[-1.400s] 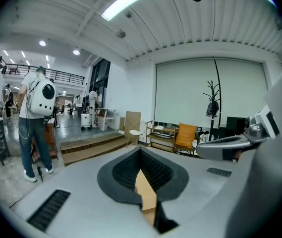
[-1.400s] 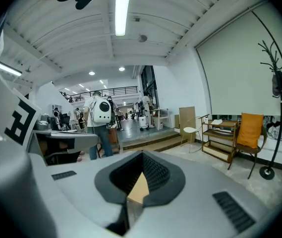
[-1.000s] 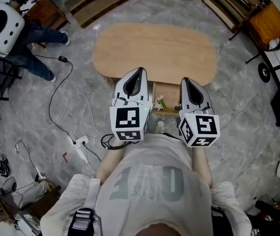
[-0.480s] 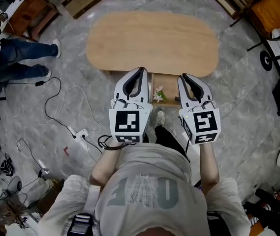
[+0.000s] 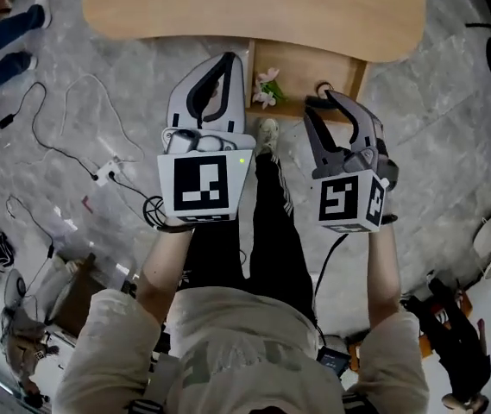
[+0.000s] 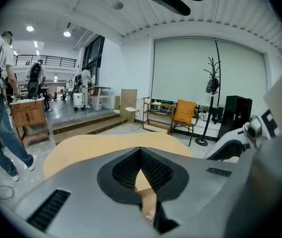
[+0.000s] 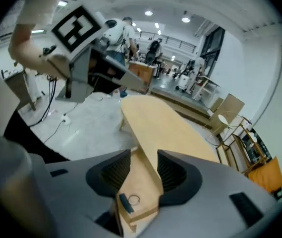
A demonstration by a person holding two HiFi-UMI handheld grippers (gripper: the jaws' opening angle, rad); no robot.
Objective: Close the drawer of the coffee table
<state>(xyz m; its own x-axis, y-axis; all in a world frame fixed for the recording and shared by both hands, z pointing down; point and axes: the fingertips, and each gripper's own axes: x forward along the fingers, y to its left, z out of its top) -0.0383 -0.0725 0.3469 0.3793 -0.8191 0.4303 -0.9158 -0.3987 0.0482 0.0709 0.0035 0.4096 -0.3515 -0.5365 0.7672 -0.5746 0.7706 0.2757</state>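
The oval wooden coffee table [image 5: 254, 7] lies across the top of the head view. Its drawer [image 5: 301, 67] stands pulled out toward me, with a small flower sprig [image 5: 267, 87] and a ring-shaped item [image 5: 323, 87] inside. My left gripper [image 5: 226, 59] is shut and empty, its tips just left of the drawer's left side. My right gripper [image 5: 324, 102] hovers over the drawer's near right corner; its jaws are opening with nothing between them. In the right gripper view the drawer [image 7: 136, 192] shows through the gap of the right gripper [image 7: 143, 170]. The left gripper [image 6: 141, 151] looks level over the tabletop [image 6: 96, 145].
Cables and a white power strip [image 5: 107, 172] trail over the marble floor at left. A bystander's legs [image 5: 3, 28] stand at the upper left. My own legs and shoe [image 5: 268, 132] are below the drawer. An orange chair [image 6: 184, 112] and a coat rack [image 6: 213, 83] stand beyond the table.
Both grippers have dropped low in front of the table, and the table now looms closer. The right gripper rolled and its jaws went from shut to open.
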